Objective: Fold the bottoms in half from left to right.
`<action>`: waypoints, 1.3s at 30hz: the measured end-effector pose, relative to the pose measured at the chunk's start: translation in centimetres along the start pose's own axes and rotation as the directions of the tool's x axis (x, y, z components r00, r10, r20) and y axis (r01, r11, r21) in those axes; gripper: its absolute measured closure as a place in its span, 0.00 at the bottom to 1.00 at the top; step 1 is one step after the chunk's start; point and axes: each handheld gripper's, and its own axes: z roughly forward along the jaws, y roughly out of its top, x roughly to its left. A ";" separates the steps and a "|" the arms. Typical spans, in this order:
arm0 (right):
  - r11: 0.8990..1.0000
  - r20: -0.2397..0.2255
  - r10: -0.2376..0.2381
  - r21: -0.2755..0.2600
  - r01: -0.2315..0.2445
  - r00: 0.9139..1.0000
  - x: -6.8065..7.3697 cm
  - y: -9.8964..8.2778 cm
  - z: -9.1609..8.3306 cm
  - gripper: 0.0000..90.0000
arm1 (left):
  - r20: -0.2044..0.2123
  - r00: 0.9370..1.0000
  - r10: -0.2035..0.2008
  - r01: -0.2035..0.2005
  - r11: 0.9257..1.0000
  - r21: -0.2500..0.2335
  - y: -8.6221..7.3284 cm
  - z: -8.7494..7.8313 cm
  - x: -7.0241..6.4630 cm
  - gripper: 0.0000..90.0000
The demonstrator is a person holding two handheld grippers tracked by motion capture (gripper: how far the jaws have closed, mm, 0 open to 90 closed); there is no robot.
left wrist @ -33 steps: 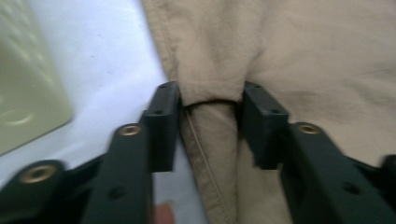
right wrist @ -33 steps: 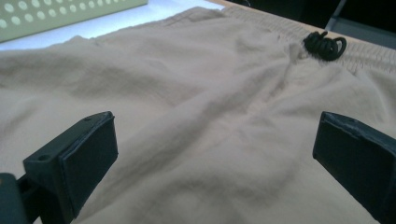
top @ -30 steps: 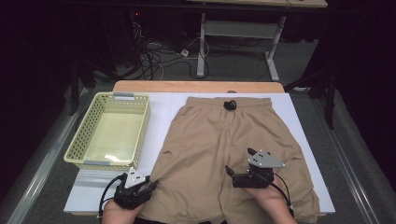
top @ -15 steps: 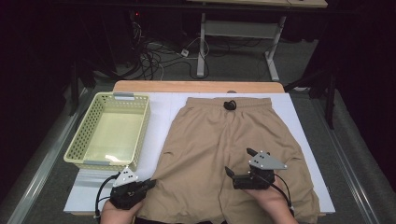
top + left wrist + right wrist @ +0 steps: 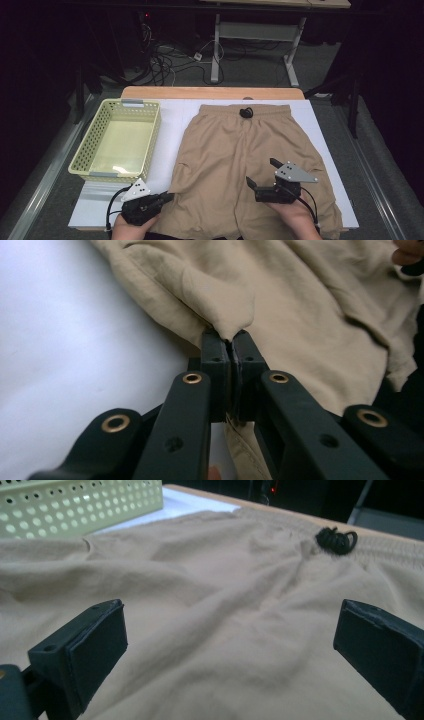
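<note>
Tan cotton-looking shorts lie spread flat across most of a white sheet covering the desk, waistband at the far side, with a little black knot of drawstring right at the middle of the waistband. Past the waistband you can see a strip of bare wood edge where the desk sticks out from under the white cover. Just beside the shorts, off their left leg, sits a pale yellow-green plastic basket with perforated walls, and I can't see anything in it.

The room around it is pretty dark. Beyond the waistband end there's grey carpet, a messy tangle of cables on the floor, and the white metal legs of another desk. A small red light glows back there in the gloom. No brand, label or writing on anything that I can read.

The left gripper is down at the hem of the shorts' left leg, and its fingers have just been closing: they're now pinched tight on a fold of the tan fabric, which bunches up right at the tips. The right gripper hovers over the right leg of the shorts with its fingers spread wide, nothing between them, just cloth underneath. Both are in a person's hands at the hem end.
</note>
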 end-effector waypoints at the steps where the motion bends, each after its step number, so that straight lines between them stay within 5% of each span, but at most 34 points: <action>1: 1.000 0.001 0.004 0.008 -0.004 1.000 0.0 -0.1 -0.1 0.03 | -0.006 1.000 0.020 -0.020 1.000 0.002 0.1 0.1 -0.3 0.94; 5: 1.000 0.017 -0.013 0.001 0.013 1.000 0.2 0.0 -0.7 0.03 | 0.007 0.997 0.082 -0.082 0.997 -0.001 1.0 0.4 -1.3 0.94; 9: 1.000 0.020 -0.012 -0.005 0.012 1.000 0.2 -0.1 -1.2 0.03 | 0.038 0.996 0.082 -0.082 0.997 0.004 1.9 1.2 -2.2 0.94; 13: 1.000 0.021 -0.002 -0.009 0.002 1.000 0.1 -0.2 -1.4 0.03 | 0.059 0.987 0.152 -0.154 0.987 0.038 3.6 1.9 -3.7 0.94; 18: 1.000 0.012 -0.001 -0.014 0.001 1.000 0.2 -0.1 -1.5 0.03 | 0.110 0.981 0.160 -0.165 0.986 0.033 5.0 2.8 -4.7 0.94; 19: 1.000 0.009 0.001 -0.016 0.000 1.000 0.2 -0.1 -1.5 0.03 | 0.136 0.976 0.171 -0.177 0.984 0.033 5.2 3.7 -5.3 0.94; 24: 0.999 0.019 -0.026 -0.033 0.027 0.999 1.0 0.1 -1.5 0.05 | 0.203 0.966 0.160 -0.166 0.986 0.012 4.6 6.2 -6.0 0.94; 28: 0.999 0.025 -0.027 -0.046 0.028 0.999 1.6 0.3 -1.0 0.08 | 0.222 0.963 0.155 -0.171 0.984 0.052 4.0 8.1 -6.1 0.94; 39: 0.999 -0.010 -0.047 -0.006 0.047 0.999 3.5 2.6 3.1 0.27 | 0.246 0.951 0.189 -0.202 0.979 0.028 2.5 8.9 -5.7 0.94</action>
